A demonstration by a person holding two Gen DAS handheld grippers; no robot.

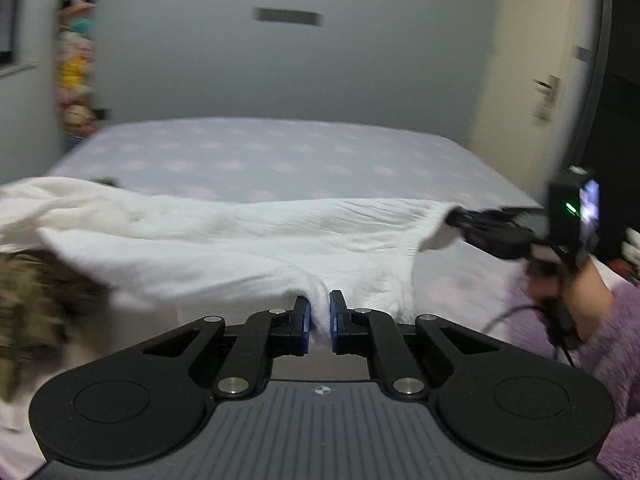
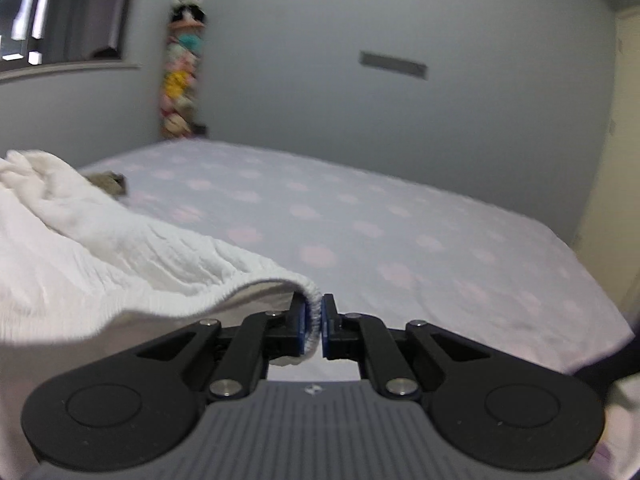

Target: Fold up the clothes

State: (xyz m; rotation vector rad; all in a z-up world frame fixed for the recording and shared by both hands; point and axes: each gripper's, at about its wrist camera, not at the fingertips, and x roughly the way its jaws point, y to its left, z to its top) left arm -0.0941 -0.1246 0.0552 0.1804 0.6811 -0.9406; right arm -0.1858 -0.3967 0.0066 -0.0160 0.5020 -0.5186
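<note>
A white crinkled garment (image 1: 248,240) with an elastic hem hangs lifted above the bed (image 1: 280,160). My left gripper (image 1: 320,320) is shut on a bunch of its hem, the cloth squeezed between the blue pads. Out to the right in the left wrist view, my right gripper (image 1: 452,216) pinches another corner of the same hem, held by a hand in a purple fluffy sleeve (image 1: 616,344). Seen from the right wrist, the right gripper (image 2: 315,320) is shut on the elastic edge of the white garment (image 2: 100,256), which trails off to the left.
The bed sheet (image 2: 360,232) is pale lilac with pink spots. A brown furry item (image 1: 36,304) lies at the left under the white cloth, also showing as a brown furry item (image 2: 108,182). A column of soft toys (image 2: 182,68) stands in the far corner; a door (image 1: 532,60) is right.
</note>
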